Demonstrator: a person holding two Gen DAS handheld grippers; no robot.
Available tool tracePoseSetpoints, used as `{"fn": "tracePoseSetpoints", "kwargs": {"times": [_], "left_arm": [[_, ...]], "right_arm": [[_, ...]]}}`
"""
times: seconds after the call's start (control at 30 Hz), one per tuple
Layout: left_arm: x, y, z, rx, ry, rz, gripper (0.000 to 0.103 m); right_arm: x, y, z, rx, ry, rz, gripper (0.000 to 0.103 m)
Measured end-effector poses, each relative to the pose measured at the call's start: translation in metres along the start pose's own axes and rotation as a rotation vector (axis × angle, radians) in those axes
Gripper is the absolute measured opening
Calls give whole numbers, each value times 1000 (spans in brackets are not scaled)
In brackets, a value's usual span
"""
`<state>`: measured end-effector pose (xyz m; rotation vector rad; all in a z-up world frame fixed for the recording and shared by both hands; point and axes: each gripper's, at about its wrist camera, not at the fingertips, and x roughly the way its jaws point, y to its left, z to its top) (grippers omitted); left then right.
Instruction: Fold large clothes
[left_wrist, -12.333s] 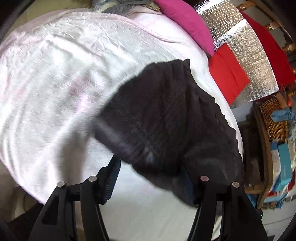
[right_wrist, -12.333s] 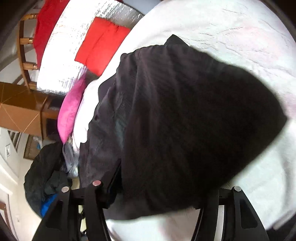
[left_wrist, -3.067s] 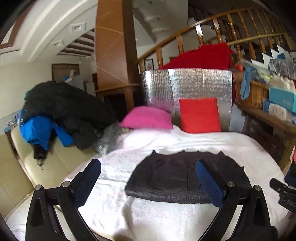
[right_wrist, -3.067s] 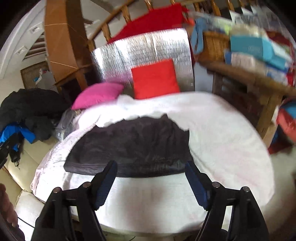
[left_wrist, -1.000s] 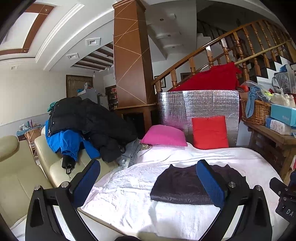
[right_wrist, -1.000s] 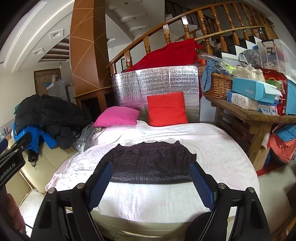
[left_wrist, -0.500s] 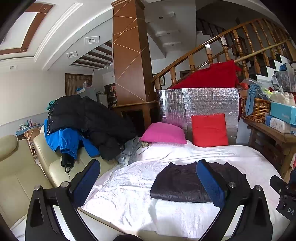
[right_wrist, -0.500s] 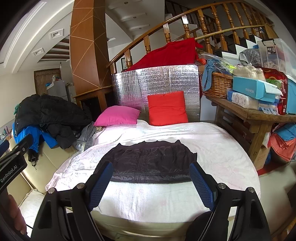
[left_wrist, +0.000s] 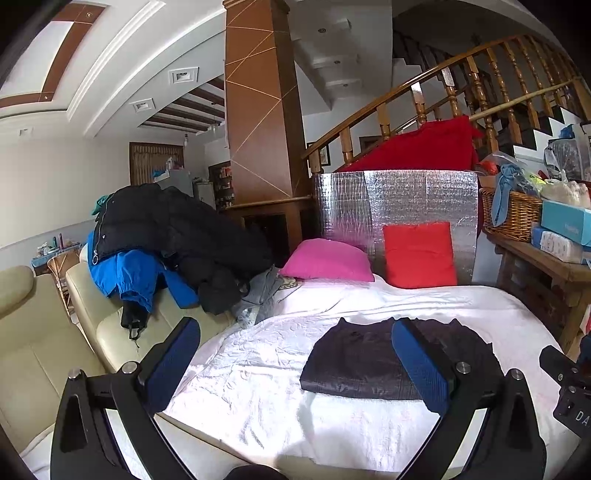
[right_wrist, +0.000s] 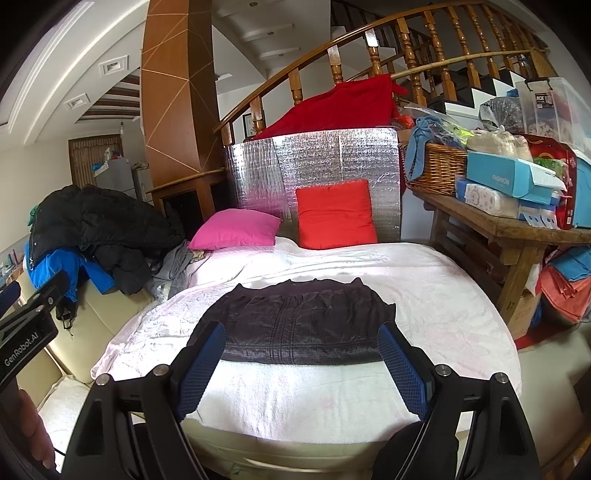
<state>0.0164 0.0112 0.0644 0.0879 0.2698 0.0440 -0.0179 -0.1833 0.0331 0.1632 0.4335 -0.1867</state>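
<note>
A black quilted garment (right_wrist: 295, 325) lies folded into a flat rectangle on the white bedspread (right_wrist: 424, 295); the left wrist view shows it too, the garment (left_wrist: 362, 358) right of centre. My right gripper (right_wrist: 302, 365) hangs open over the near edge of the bed, short of the garment, nothing between its blue pads (right_wrist: 201, 369). My left gripper (left_wrist: 295, 362) is open too, held back from the bed on the left side, empty. The left gripper's body (right_wrist: 26, 332) shows at the left edge of the right wrist view.
A pile of black and blue jackets (left_wrist: 159, 236) lies on a cream sofa (left_wrist: 40, 332) left of the bed. Pink (right_wrist: 236, 229) and red (right_wrist: 336, 214) cushions lean at the head against a silver panel (right_wrist: 317, 166). A wooden bench (right_wrist: 517, 229) with baskets and boxes stands on the right.
Nothing has changed over the last second. Earlier both grippers stood close over the garment; since then they have drawn back from the bed, leaving it folded.
</note>
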Motion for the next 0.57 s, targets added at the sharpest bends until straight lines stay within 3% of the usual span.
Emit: {"fn": "tracePoseSetpoints", "kwargs": {"times": [0.47, 0.57], "left_arm": [[29, -15, -1, 21, 20, -32, 103], [52, -16, -3, 8, 62, -48, 103]], "right_arm": [[27, -7, 9, 8, 16, -18, 87], [41, -18, 13, 19, 26, -42, 87]]}}
